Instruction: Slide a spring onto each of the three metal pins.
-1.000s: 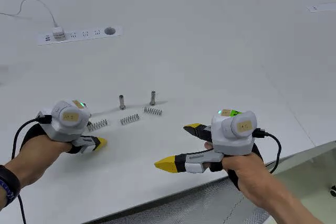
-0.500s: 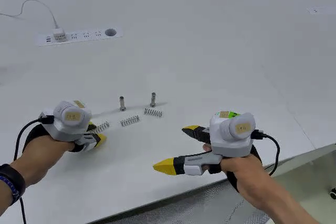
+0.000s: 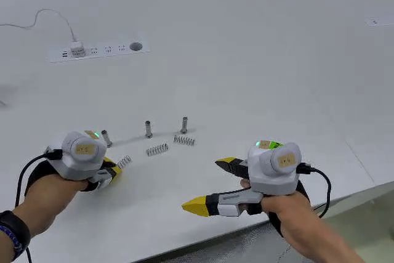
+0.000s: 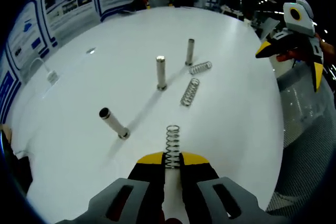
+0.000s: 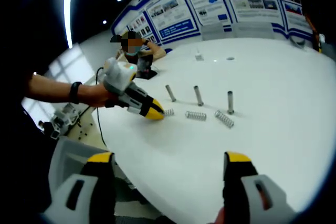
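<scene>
left gripper (image 4: 166, 157) tight on one spring (image 4: 172, 140), right gripper (image 5: 168, 158) agape

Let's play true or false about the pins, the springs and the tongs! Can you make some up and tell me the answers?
1. Three pins stand on the table. True.
2. One pin already wears its coil. False: all three springs lie flat on the table.
3. The left tongs pinch the end of a spring. True.
4. The right tongs are shut. False: they are wide open and hold nothing.
</scene>
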Motion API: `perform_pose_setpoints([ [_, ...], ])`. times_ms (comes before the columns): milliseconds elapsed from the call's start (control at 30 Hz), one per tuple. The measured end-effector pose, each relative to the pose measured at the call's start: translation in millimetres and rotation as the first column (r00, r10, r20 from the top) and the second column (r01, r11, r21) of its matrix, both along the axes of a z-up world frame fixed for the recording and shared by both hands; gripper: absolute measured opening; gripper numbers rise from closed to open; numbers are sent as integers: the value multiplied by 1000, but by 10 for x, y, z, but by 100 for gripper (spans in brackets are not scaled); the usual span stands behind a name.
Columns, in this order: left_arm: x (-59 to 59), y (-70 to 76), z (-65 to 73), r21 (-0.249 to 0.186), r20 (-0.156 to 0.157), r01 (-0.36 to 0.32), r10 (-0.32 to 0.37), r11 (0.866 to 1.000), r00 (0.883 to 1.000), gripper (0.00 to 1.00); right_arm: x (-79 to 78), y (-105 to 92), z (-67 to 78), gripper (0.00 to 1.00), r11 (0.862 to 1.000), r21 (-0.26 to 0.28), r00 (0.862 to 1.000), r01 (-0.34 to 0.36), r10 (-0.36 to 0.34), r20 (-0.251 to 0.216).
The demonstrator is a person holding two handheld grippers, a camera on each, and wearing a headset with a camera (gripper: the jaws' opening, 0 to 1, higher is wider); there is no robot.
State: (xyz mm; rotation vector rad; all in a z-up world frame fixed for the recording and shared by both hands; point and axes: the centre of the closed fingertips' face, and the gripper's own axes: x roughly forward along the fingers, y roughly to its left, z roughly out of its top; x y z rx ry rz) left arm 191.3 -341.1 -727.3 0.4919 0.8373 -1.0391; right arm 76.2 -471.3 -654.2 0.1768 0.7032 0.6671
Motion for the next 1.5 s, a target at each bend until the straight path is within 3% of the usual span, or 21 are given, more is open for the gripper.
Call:
perform_pose_setpoints([
  [233, -88, 7, 98, -30, -3, -16, 16, 999, 1000, 10, 3, 61, -13, 86, 1000, 7, 1000, -10, 10, -4],
  [333, -122, 8, 142, -65, -14, -30, 29, 997, 999, 11, 6, 69, -25, 85, 1000, 7, 1000, -11, 11, -8],
  [467, -236, 53, 204, -78, -15, -24, 22, 997, 1000, 11, 16, 84, -15, 85, 1000, 16, 1000, -8, 8, -9],
  [800, -356, 137, 361, -90, 13, 3, -2, 996, 1000, 11, 21, 147, -36, 84, 999, 36, 1000, -12, 13, -16],
  [1200, -409, 19, 523, -109, 40, 45, -41, 993, 998, 11, 90, 214, 29, 83, 997, 71, 1000, -10, 10, -7],
  [1500, -410, -116, 596, -124, 56, 85, -78, 989, 995, 11, 204, 266, 146, 77, 991, 135, 1000, 6, -7, 11],
])
